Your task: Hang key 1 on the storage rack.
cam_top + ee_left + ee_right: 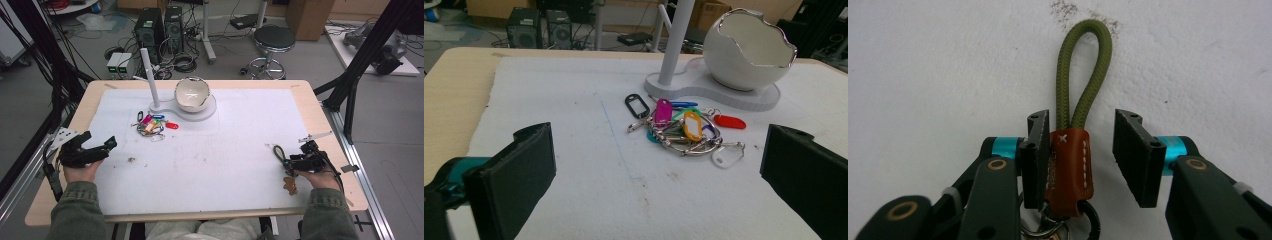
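Here, line by line:
Keychain (1070, 165): an olive-green cord loop (1083, 70) gathered in a brown leather sleeve with white stitching and a small stitched cross; dark metal rings hang below the sleeve.
Charm (289, 186): a small brown figure-shaped tag lying by the person's right hand.
Keychain place: on the white mat (225, 165), near the table's right edge, toward the near right corner.
Right gripper (1091, 150): jaws partly apart, with no earlier picture to compare; the leather sleeve sits between them, touching one pad (1037, 157), while a clear gap separates it from the other pad, so nothing is clamped.
Left gripper (659, 170): jaws wide apart, nothing between them, held over the mat by the table's left edge.
Key-tag bunch (684, 131): coloured tags on rings, lying ahead of the left gripper, just before the white stand.
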Demonstrator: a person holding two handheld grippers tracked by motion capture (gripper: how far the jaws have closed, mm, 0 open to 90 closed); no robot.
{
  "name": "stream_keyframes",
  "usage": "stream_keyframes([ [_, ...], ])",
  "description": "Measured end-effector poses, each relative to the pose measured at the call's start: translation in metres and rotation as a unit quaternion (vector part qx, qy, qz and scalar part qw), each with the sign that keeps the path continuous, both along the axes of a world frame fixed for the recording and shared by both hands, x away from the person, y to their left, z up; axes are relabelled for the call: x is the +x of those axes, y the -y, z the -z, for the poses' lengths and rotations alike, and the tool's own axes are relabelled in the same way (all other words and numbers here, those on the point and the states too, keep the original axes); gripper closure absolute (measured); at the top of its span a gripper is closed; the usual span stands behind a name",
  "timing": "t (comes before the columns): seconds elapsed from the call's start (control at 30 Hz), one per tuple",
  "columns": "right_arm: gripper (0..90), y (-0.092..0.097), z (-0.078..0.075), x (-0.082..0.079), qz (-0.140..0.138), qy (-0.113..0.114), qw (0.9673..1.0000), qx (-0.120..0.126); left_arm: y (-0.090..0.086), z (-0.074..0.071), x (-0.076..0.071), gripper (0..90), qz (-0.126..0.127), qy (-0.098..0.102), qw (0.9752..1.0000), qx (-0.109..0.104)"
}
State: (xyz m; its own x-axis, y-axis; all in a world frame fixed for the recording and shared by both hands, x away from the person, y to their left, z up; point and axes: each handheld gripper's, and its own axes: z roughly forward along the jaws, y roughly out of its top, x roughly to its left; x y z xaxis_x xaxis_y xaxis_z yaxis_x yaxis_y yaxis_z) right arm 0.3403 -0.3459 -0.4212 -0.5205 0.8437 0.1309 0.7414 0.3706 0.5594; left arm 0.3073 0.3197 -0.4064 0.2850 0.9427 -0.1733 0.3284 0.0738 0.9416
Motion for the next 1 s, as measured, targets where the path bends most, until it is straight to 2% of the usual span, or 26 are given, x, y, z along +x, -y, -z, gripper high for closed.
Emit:
stream_keyframes([
  [0.03, 60.9, -0.001, 0.001, 0.001, -0.008, -0.01, 0.9999, 0.001, 0.0, 0.0, 0.0, 1.8, 0.0, 0.0, 1.0, 0.0],
  [0.07, 60.9, -0.001, 0.001, 0.001, -0.008, -0.01, 0.9999, 0.001, 0.0, 0.0, 0.0, 1.8, 0.0, 0.0, 1.0, 0.0],
  [0.1, 67.2, -0.002, 0.001, 0.0, -0.008, -0.009, 0.9999, -0.003, 0.0, 0.0, 0.0, 1.8, 0.0, 0.0, 1.0, 0.0],
  [0.13, 67.2, -0.002, 0.001, 0.0, -0.008, -0.009, 0.9999, -0.003, 0.0, 0.0, 0.0, 1.8, 0.0, 0.0, 1.0, 0.0],
  [0.2, 73.7, -0.002, 0.0, 0.001, -0.015, -0.009, 0.9998, -0.004, 0.0, 0.0, 0.0, 1.8, -0.001, 0.0, 1.0, 0.0],
  [0.27, 75.3, -0.003, -0.001, 0.0, -0.017, -0.01, 0.9998, -0.006, 0.0, 0.0, 0.0, 1.8, -0.001, 0.0, 1.0, 0.001],
  [0.37, 75.9, -0.004, -0.003, -0.001, -0.013, 0.0, 0.9999, -0.01, 0.0, 0.0, 0.0, 1.8, -0.001, 0.0, 1.0, 0.0],
  [0.43, 76.1, -0.002, -0.007, -0.001, -0.01, 0.008, 0.9999, 0.005, 0.0, 0.0, 0.0, 1.8, -0.001, 0.001, 1.0, 0.0],
  [0.77, 76.1, -0.002, -0.012, -0.002, -0.003, 0.012, 0.9994, 0.032, 0.0, 0.0, 0.0, 1.8, 0.0, 0.0, 1.0, 0.0],
  [1.0, 76.1, -0.002, -0.019, -0.003, -0.004, 0.023, 0.9977, 0.064, 0.0, 0.0, 0.0, 1.8, 0.001, 0.0, 1.0, 0.0],
])
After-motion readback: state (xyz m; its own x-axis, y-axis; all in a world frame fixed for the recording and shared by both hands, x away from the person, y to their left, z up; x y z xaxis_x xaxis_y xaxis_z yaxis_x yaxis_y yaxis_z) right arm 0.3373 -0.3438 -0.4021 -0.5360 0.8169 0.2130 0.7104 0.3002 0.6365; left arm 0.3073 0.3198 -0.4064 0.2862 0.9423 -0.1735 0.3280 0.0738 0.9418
